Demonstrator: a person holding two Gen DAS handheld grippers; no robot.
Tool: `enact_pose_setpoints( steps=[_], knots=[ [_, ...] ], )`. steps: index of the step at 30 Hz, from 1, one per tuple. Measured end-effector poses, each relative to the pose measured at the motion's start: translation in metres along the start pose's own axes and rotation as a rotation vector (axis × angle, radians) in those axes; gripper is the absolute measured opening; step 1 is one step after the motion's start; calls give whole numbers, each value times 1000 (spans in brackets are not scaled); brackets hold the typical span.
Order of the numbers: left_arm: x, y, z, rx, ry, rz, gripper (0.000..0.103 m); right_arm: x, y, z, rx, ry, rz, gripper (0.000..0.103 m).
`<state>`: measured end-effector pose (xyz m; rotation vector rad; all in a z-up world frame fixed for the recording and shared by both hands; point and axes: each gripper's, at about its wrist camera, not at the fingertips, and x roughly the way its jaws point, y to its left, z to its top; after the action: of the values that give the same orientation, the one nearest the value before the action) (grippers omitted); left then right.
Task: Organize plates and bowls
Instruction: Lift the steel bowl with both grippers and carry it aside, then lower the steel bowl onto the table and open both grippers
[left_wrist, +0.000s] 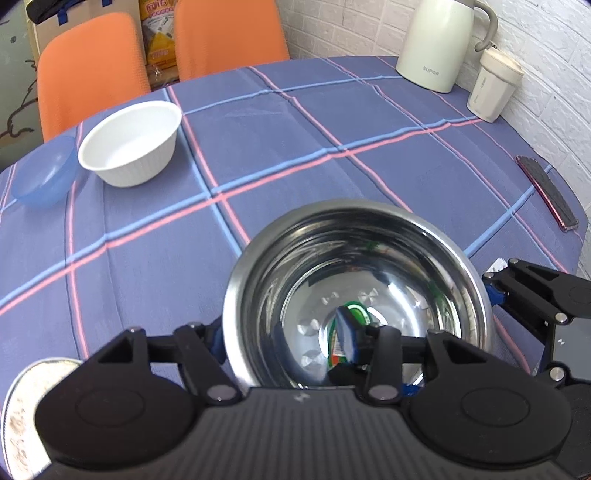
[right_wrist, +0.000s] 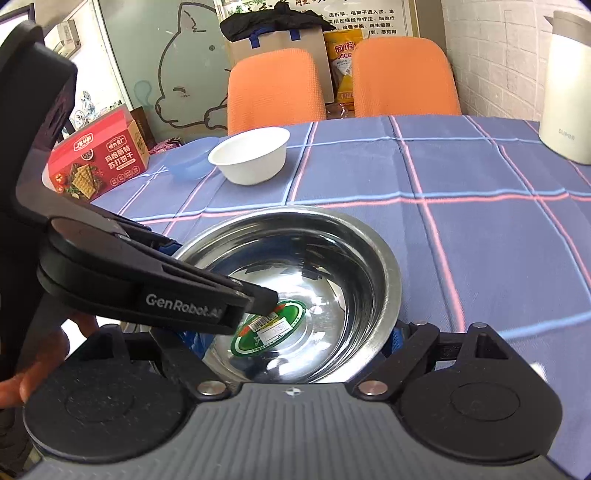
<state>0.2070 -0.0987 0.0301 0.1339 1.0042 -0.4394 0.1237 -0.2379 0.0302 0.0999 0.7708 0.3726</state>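
Note:
A steel bowl (left_wrist: 369, 258) with a green sticker inside sits on the checked tablecloth, right in front of both cameras; it also shows in the right wrist view (right_wrist: 332, 266). My left gripper (left_wrist: 284, 339) straddles its near-left rim, one finger outside and one inside the bowl, closed on the rim. My right gripper (right_wrist: 288, 339) spans the bowl's near rim with its fingers wide apart on either side. A white bowl (left_wrist: 131, 142) and a blue bowl (left_wrist: 44, 171) stand at the far left. A patterned plate (left_wrist: 26, 406) lies at the bottom left.
A white kettle (left_wrist: 439, 40) and a cup (left_wrist: 493, 85) stand at the far right by the wall. A phone (left_wrist: 546, 192) lies at the right edge. Two orange chairs (left_wrist: 229, 33) stand behind the table. A red cracker box (right_wrist: 99, 155) sits far left.

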Motion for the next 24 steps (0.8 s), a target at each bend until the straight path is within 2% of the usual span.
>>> enact_pose_setpoints(
  steps=[7,13,15,16,17,19,24],
  knots=[
    [15,-4,-9,-11,-9,-34,45,4,-5,-18,36,21,-29,74],
    [22,-9,-3,9,-30,-19,46,8,-14,-18,38,22,-41,73],
    [23,-7,0,8,-28,-3,54,9,-15,-16,33,24,-44,73],
    [22,-6,0,9,-34,8,65,9,-17,-15,36,26,-47,73],
    [18,-4,0,9,-51,15,68,7,-19,-14,43,27,-45,73],
    [9,4,3,-4,-79,24,72,1,-24,-12,65,15,-44,73],
    [-16,27,8,-44,-134,49,74,-20,-40,-6,128,-39,-61,73]
  ],
)
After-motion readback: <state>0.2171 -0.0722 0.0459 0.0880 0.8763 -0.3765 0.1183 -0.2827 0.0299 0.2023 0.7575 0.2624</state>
